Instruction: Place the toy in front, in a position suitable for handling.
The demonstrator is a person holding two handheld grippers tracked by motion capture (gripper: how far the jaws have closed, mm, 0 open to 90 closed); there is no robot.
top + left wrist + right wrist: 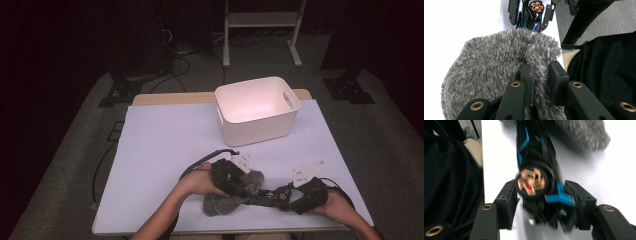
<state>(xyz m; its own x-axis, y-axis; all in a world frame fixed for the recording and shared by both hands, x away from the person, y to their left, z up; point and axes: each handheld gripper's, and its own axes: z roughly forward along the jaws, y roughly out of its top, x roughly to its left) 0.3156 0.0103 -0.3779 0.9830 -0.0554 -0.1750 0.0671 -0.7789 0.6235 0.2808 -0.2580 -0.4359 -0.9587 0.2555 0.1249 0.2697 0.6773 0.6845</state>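
A grey fuzzy cloth (222, 202) lies near the table's front edge. My left gripper (247, 186) comes down on it from above, and in the left gripper view it (541, 72) is shut on a raised fold of the cloth (491, 65). To its right lies a black and blue device (270, 196) with a round copper-wound motor (532, 182), one end against the cloth. My right gripper (290, 197) reaches it from the right. Its jaws (542, 195) straddle the motor end, blurred, with a sliver of table beside the left pad (507, 206).
A white plastic bin (257, 107) with handle slots stands at the back centre of the white-covered table (165, 140). Dark clothing (604, 75) sits just past the table's front edge. Cables trail from both grippers. Stands and a white frame are on the floor beyond.
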